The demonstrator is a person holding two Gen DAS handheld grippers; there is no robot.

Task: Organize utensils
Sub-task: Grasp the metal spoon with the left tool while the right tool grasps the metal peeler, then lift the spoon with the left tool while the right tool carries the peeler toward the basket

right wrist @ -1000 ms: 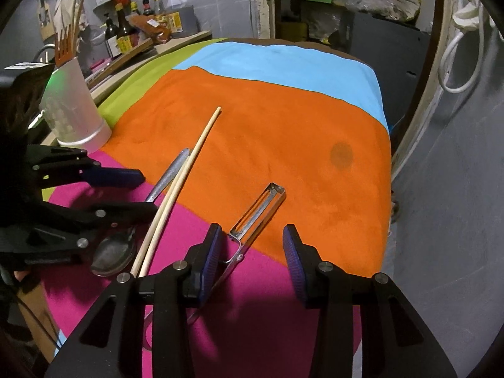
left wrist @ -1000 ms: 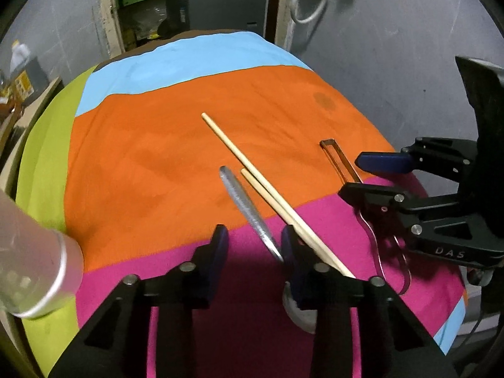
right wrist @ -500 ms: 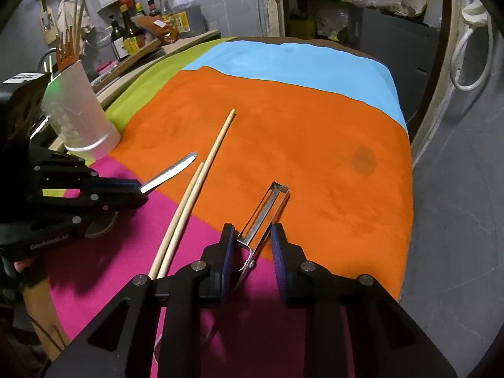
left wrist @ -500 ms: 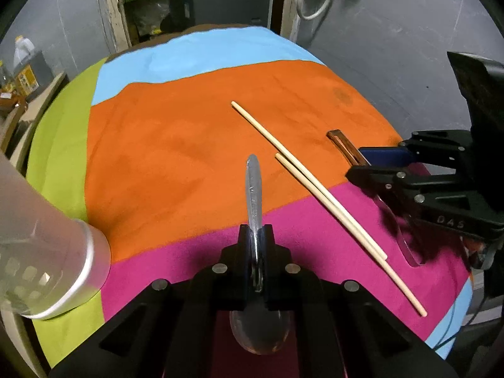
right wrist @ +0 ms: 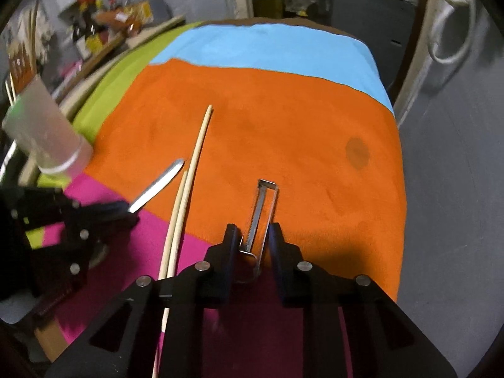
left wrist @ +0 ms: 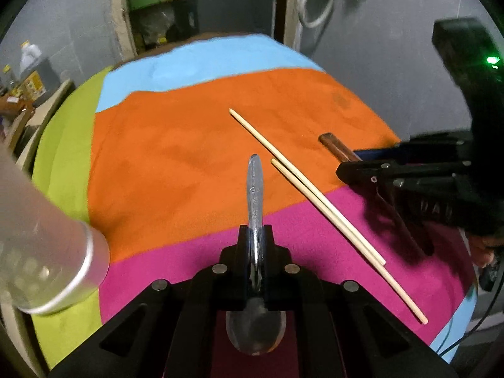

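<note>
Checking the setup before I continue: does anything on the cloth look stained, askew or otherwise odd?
One thing: a dark round stain on the orange band of the cloth, near its right edge. The two chopsticks lie staggered rather than tip to tip. Nothing looks spilled or broken.

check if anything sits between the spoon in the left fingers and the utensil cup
Nothing visible does. The left gripper is shut on the spoon, and only bare cloth lies between it and the cup.
</note>
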